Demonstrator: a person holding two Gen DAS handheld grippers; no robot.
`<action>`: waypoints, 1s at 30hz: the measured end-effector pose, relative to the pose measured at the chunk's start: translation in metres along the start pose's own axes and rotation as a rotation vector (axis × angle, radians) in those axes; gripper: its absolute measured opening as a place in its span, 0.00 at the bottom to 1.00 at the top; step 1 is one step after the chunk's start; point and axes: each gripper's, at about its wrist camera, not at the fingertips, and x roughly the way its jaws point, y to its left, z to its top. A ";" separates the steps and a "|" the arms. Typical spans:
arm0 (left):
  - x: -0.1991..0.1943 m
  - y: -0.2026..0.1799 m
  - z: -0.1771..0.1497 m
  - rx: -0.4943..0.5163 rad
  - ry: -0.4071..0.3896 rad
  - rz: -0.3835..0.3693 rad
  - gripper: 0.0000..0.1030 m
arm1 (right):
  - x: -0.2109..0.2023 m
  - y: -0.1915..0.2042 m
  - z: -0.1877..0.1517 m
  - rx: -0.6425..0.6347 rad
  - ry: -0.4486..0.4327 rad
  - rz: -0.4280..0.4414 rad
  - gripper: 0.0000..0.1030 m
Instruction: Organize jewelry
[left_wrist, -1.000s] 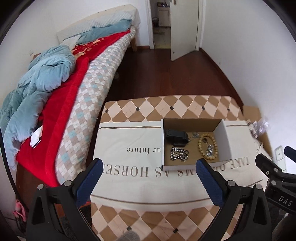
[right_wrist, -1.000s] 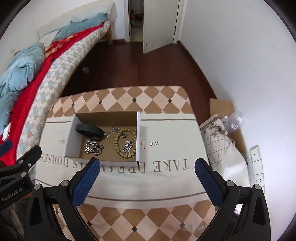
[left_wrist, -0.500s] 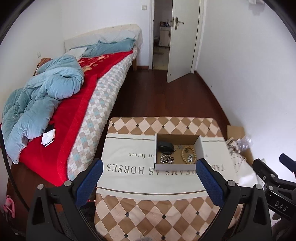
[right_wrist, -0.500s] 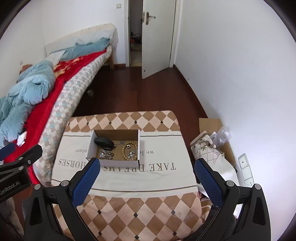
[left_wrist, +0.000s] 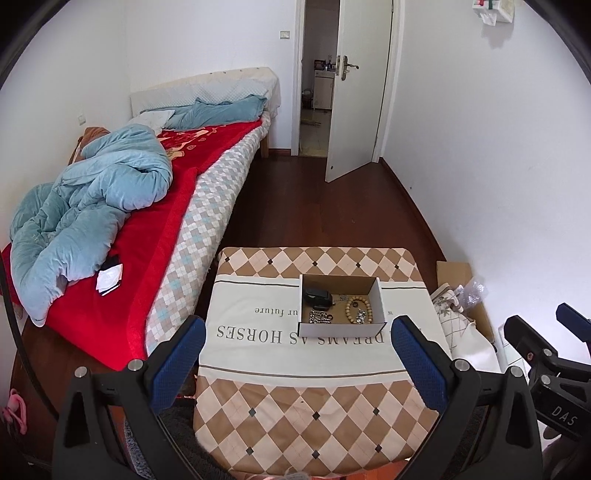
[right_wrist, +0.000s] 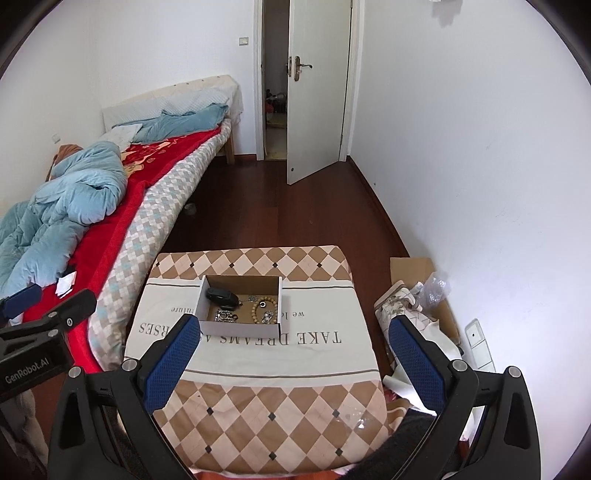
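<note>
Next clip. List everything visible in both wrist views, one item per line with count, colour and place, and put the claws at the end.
cardboard box: 1, white outside, brown inside, open, on the table
bead bracelet: 1, tan, in the box, right part
metal chains: small silver heap, in the box, front left
dark object: 1, black, in the box, back left; kind unclear
table: 1, brown and cream diamond cover, foreground
printed cloth: 1, cream with grey lettering, under the box
bed: 1, red blanket, blue duvet, left
door: 1, white, ajar, back wall
left claw: 1, blue pads, open, above the table, holding nothing
right claw: 1, blue pads, open, holding nothing
</note>
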 end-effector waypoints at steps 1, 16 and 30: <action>-0.002 -0.001 -0.001 0.001 0.001 0.001 0.99 | -0.002 -0.001 0.000 -0.002 -0.002 0.000 1.00; 0.027 -0.010 0.017 0.009 0.051 0.016 0.99 | 0.022 -0.003 0.019 0.002 0.007 -0.028 1.00; 0.083 -0.012 0.029 0.018 0.090 0.081 0.99 | 0.090 -0.002 0.039 -0.009 0.061 -0.074 1.00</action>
